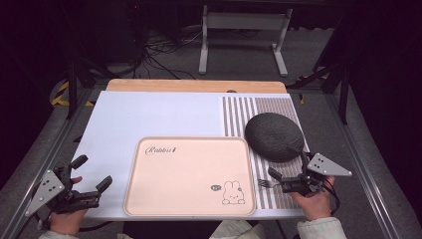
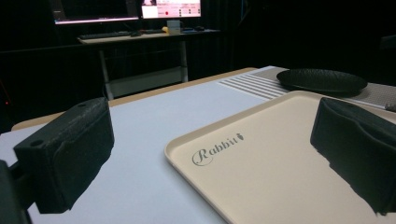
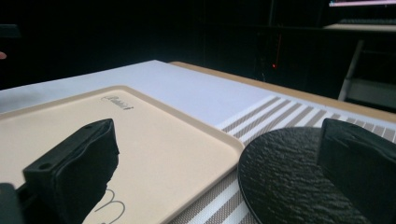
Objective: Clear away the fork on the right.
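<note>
From the high view, I hold my left gripper (image 1: 91,172) over the near left corner of the worktop (image 1: 149,114), its fingers spread wide with nothing between them, pointing toward the tray (image 1: 189,175), probably so I can steady it. My right gripper (image 1: 289,163) sits near the right edge on the striped mat (image 1: 239,112), fingers also apart and empty, straddling the near rim of the dark plate (image 1: 274,136). A small fork (image 1: 265,183) lies on the mat just beside the tray's right edge, close to my lower finger, so I judge it the next thing to pick up. The tray is bare, centred along the near edge.

In the left gripper view, my fingers (image 2: 65,154) frame the tray (image 2: 261,158) with the plate (image 2: 321,80) beyond it toward the far right corner.

In the right gripper view, my fingers (image 3: 70,163) stand open over tray (image 3: 154,140) and plate (image 3: 285,172), which lie just beside each other.

The worktop is pale, with a wooden strip at its far edge; the room is dark, with a desk and lit monitors (image 2: 170,8) behind.
</note>
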`<state>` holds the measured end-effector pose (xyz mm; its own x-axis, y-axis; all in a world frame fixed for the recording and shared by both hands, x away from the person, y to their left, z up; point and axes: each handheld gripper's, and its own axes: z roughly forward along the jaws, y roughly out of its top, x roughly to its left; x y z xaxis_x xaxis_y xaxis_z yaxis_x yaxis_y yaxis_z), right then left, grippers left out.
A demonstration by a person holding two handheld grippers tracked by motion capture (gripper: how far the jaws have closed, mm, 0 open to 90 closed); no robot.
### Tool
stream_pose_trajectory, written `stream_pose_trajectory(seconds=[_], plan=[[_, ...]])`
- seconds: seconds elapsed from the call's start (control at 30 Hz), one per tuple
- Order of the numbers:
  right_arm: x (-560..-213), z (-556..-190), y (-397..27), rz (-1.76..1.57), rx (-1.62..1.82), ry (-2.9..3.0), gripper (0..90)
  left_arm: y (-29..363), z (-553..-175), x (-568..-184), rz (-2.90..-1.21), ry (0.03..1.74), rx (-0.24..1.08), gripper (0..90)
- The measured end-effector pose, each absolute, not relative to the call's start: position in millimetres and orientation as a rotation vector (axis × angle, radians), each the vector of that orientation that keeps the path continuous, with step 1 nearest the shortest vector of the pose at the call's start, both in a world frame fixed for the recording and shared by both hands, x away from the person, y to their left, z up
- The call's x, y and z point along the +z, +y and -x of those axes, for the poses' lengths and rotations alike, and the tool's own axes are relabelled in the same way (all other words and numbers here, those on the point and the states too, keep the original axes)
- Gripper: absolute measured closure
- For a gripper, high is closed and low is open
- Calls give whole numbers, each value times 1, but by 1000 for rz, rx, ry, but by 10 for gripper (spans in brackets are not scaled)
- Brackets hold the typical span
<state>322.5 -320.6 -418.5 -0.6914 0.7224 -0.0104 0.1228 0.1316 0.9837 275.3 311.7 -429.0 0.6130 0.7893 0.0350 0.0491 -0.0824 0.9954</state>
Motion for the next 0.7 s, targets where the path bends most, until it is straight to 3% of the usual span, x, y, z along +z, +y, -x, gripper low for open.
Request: stream_pose_trajectory(seconds=[0.7], plan=[[-401, -320, -321, -808, 1451, 1931, 27, 311, -275, -429, -1550, 731, 712, 2]])
